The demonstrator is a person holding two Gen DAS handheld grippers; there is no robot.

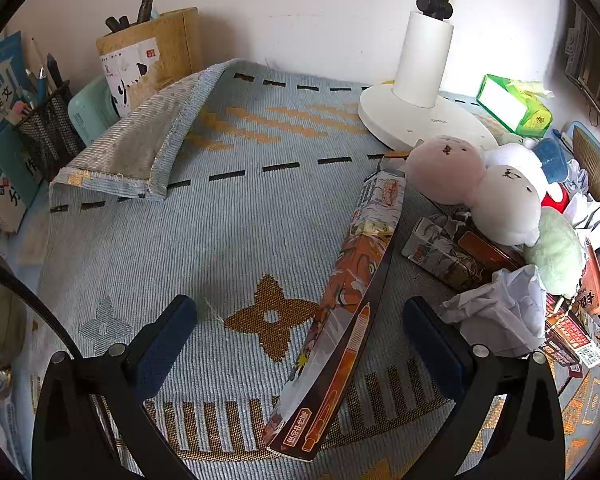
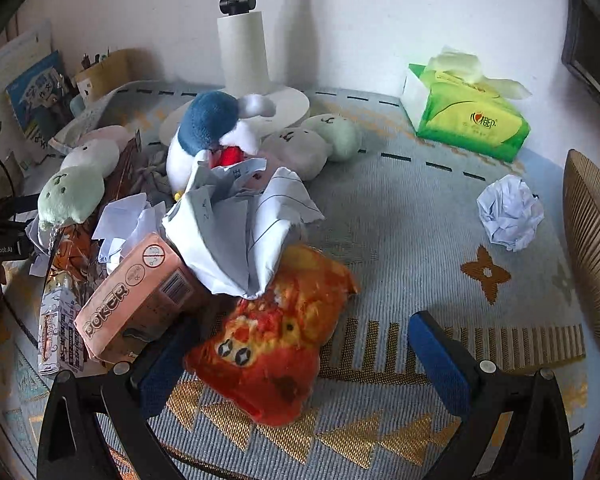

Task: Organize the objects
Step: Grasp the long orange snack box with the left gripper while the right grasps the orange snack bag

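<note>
In the left wrist view my left gripper [image 1: 300, 316] is open and empty, with a long printed pen box [image 1: 348, 300] lying on the cloth between its fingers. Round plush toys [image 1: 480, 184] and crumpled paper [image 1: 500, 312] pile up to its right. In the right wrist view my right gripper [image 2: 304, 336] is open and empty over an orange snack bag [image 2: 276, 332]. A pink Poker box [image 2: 136, 300], crumpled paper sheets [image 2: 244, 224] and a blue-and-white plush [image 2: 208, 136] lie left of and behind it. A paper ball [image 2: 510, 212] lies alone at the right.
A white lamp base [image 1: 420, 116] stands at the back. A green tissue pack [image 2: 468, 116] is at the back right. Pen holders [image 1: 48, 132] and books [image 1: 0, 120] line the left wall. A folded corner of the blue tablecloth [image 1: 140, 144] sticks up. A ribbed brown object [image 2: 592, 248] stands at the right edge.
</note>
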